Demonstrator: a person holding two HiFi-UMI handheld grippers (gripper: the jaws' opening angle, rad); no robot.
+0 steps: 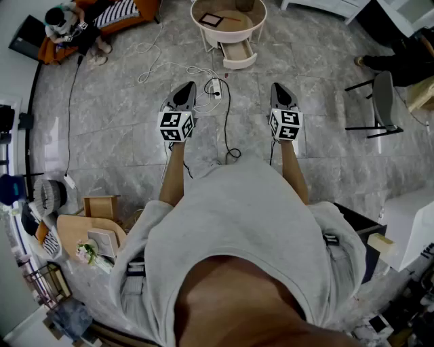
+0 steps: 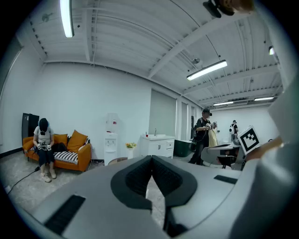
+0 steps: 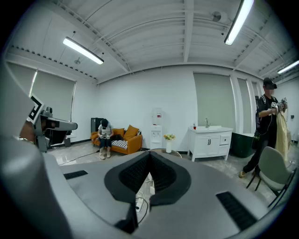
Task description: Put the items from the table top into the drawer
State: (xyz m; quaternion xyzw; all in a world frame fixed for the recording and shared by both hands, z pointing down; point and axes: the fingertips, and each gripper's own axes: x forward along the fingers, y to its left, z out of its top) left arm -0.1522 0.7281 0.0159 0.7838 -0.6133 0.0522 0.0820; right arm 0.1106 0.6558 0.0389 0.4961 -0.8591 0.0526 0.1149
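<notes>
The table [image 1: 203, 32] stands far ahead, small in the head view, and each gripper view hides most of it behind its jaws. A dark flat square [image 1: 211, 19] lies askew on its left part. A 2nd thing [image 1: 245, 5] is cut off at the top edge. The drawer [image 1: 238, 53] juts open toward the near side, long axis near-far. The left gripper [image 2: 151, 159] and right gripper [image 3: 149, 155] are pressed together on nothing, well apart from the table.

Grey marble floor [image 1: 122, 129] under me, cables [image 1: 203, 74] trailing at 12 o'clock. Orange sofa [image 1: 142, 10] at 11, dark chair [image 1: 383, 95] at 2. White walls [image 2: 93, 93], tube lights [image 3: 83, 50] overhead. I note a white sink cabinet [image 3: 209, 140] near a water dispenser [image 3: 156, 126].
</notes>
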